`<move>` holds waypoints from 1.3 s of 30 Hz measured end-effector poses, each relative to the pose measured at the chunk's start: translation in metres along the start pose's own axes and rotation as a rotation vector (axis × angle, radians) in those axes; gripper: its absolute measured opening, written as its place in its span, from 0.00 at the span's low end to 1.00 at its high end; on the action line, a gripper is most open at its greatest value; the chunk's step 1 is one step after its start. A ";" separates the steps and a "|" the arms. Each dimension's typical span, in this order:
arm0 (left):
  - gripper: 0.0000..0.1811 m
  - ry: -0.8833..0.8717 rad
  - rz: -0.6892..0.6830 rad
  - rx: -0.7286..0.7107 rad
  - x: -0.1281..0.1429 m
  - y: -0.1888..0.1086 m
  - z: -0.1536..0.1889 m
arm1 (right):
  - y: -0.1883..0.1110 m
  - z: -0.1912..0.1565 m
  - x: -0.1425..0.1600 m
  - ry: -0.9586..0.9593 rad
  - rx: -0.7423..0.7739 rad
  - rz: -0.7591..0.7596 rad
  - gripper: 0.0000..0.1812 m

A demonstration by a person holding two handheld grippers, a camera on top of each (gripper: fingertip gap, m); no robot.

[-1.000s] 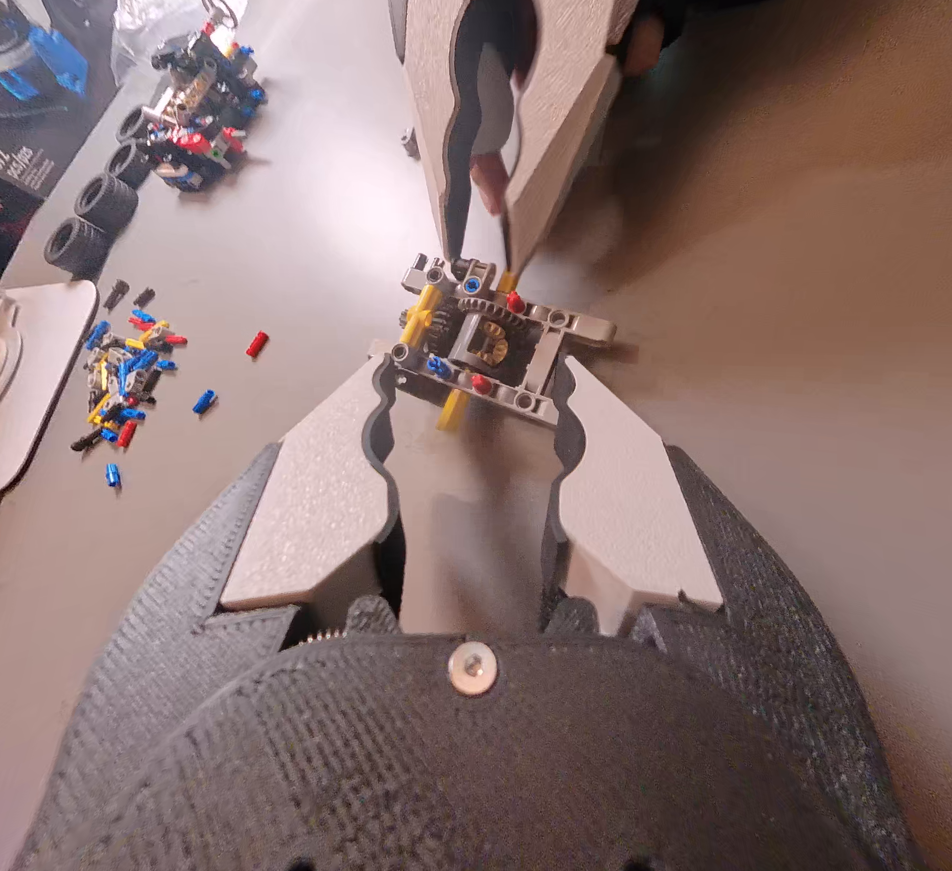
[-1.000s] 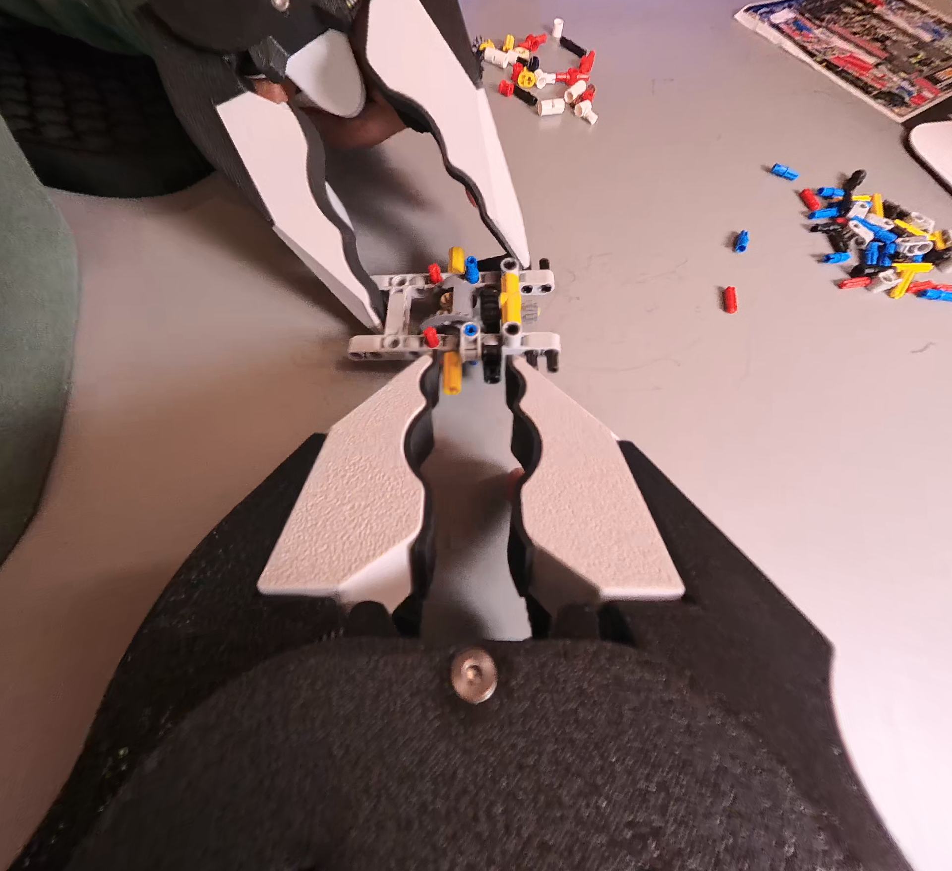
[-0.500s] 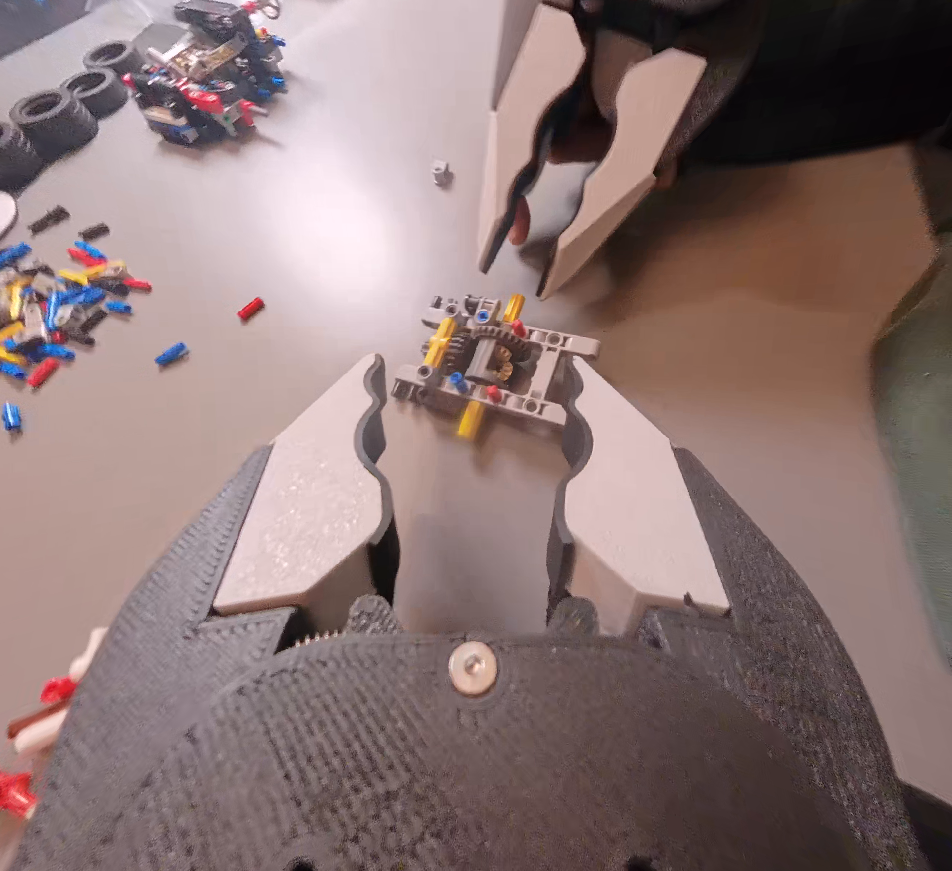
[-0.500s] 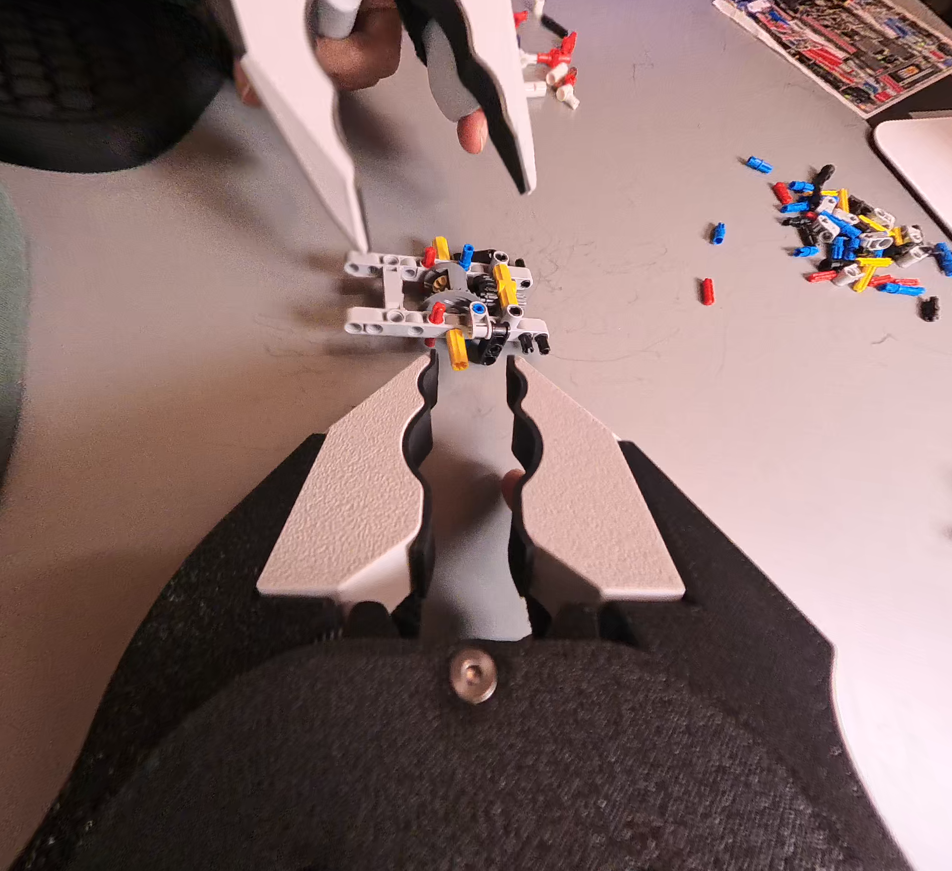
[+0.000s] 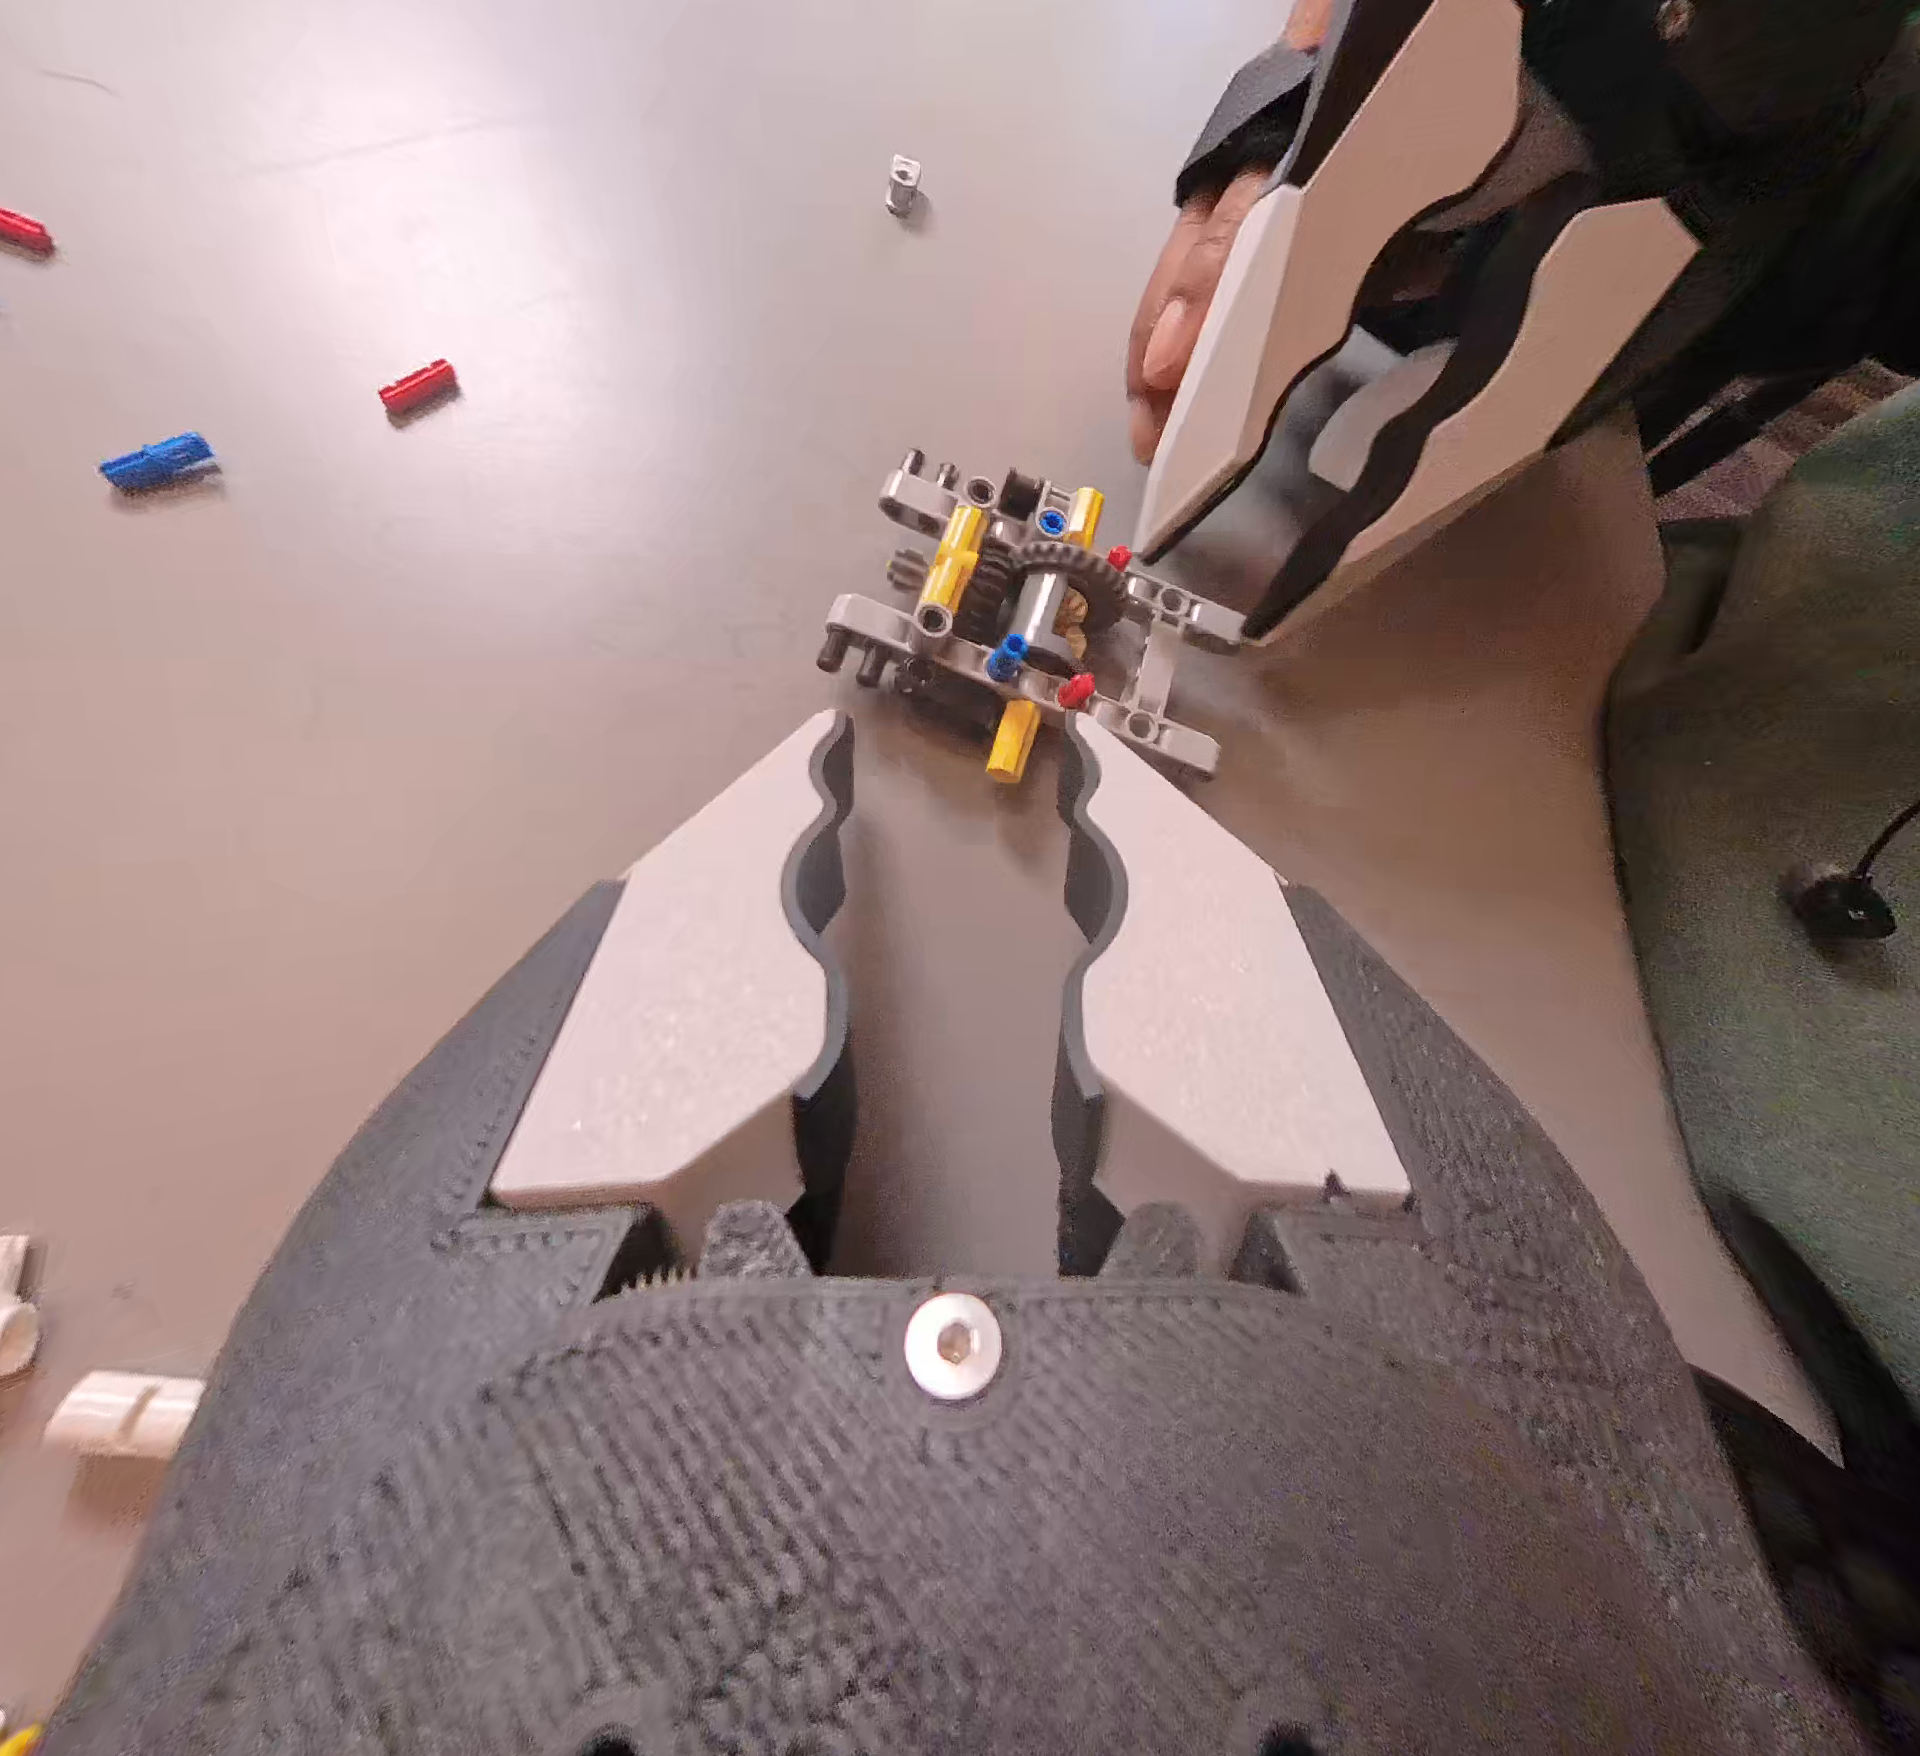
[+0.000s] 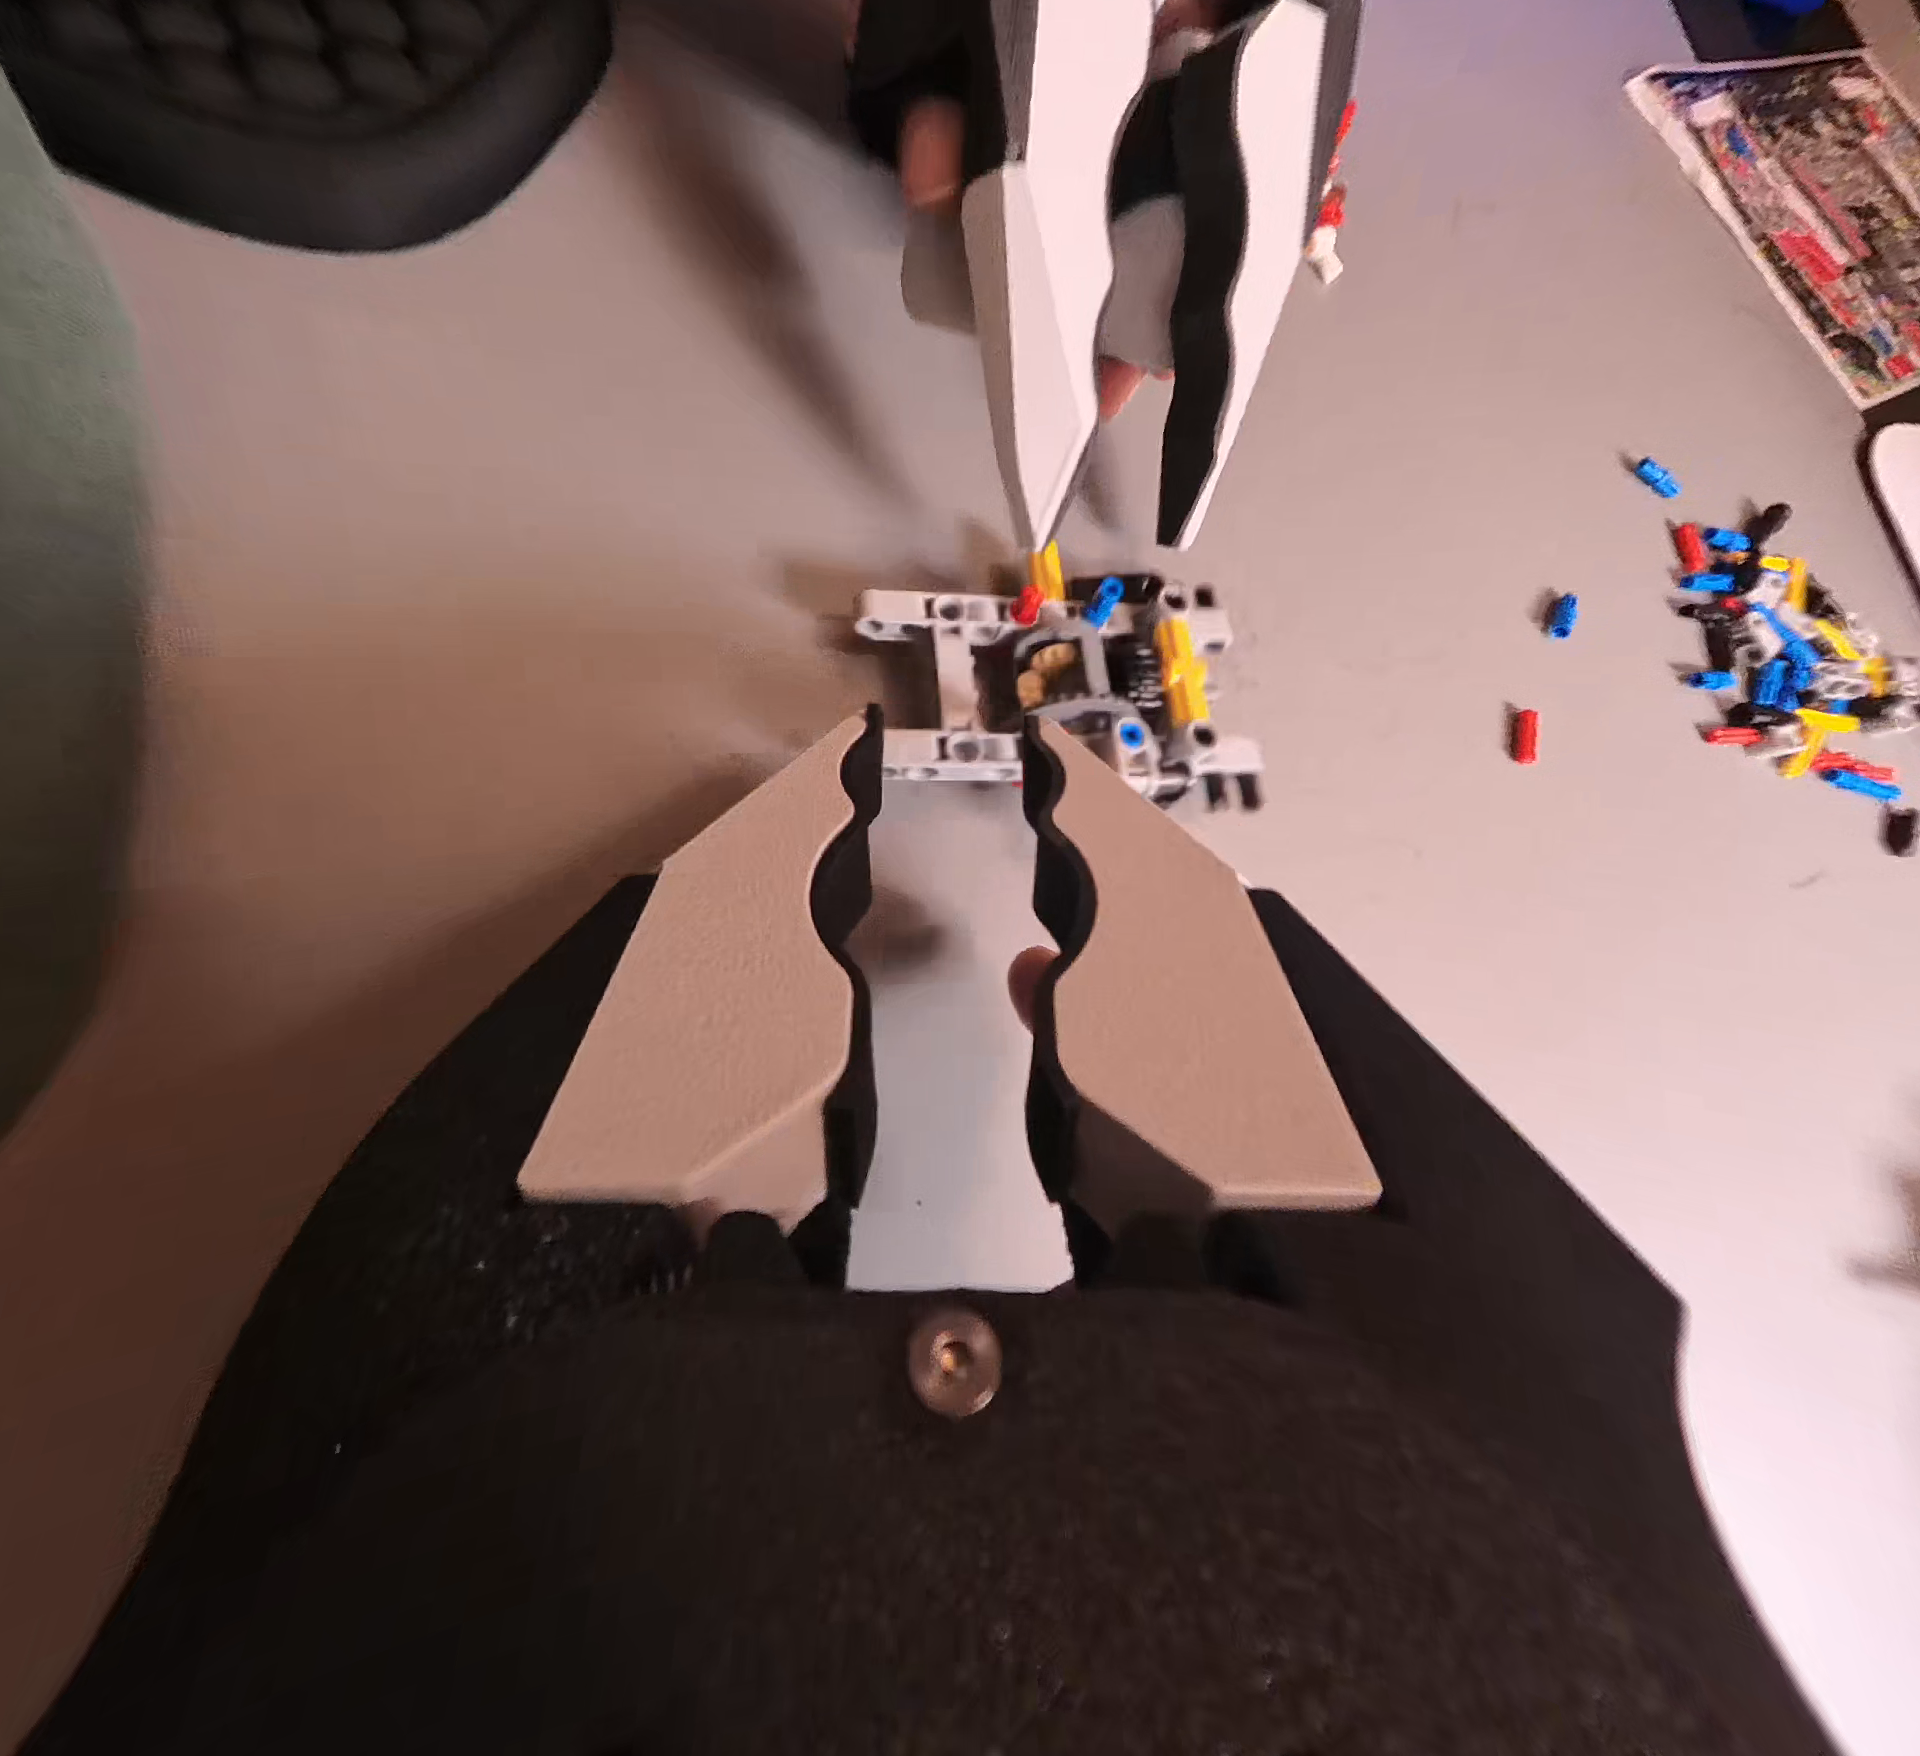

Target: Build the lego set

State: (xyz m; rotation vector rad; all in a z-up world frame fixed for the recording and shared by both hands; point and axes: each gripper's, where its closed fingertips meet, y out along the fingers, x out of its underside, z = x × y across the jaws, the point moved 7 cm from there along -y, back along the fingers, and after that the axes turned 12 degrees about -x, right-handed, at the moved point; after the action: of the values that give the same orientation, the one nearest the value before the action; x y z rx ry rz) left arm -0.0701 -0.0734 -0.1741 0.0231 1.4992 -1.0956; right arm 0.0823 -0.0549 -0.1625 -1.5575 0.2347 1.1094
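The left hand-held gripper point(image 5: 954, 735) is spread, its tips just beside the near edge of the lego frame point(image 5: 1023, 610) lying on the tabletop point(image 5: 520, 771). Beyond it, the right hand-held gripper point(image 5: 1195, 594) is also spread, tips at the frame's far beam.

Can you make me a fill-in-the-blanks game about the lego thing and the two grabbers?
1. The lego frame lies flat on the ___.
2. Both the left gripper and the right gripper have their fingers ___, holding nothing.
3. The peg sticking out of the frame toward the left gripper is coloured ___.
4. The loose peg lying nearest the blue peg is coloured ___.

Missing words: table; open; yellow; red
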 end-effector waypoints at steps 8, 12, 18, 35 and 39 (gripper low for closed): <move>0.14 -0.034 0.018 0.042 -0.001 0.004 0.004 | -0.001 0.005 0.012 0.029 -0.017 0.011 0.12; 0.12 -0.081 0.020 0.021 -0.001 0.005 0.003 | -0.002 0.006 0.014 0.038 -0.009 0.021 0.11; 0.11 -0.232 0.002 0.055 0.002 0.000 0.005 | -0.001 0.007 0.016 0.045 0.000 0.024 0.11; 0.09 -0.350 0.012 0.063 0.001 0.001 0.003 | -0.002 0.009 0.019 0.013 0.009 0.030 0.09; 0.12 -0.370 0.002 0.094 0.001 0.002 0.010 | -0.004 0.010 0.021 0.008 0.009 0.039 0.09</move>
State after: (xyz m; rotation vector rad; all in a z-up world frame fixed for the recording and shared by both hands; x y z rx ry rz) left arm -0.0610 -0.0788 -0.1743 -0.1078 1.1163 -1.0997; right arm 0.0907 -0.0367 -0.1744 -1.5558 0.2766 1.1313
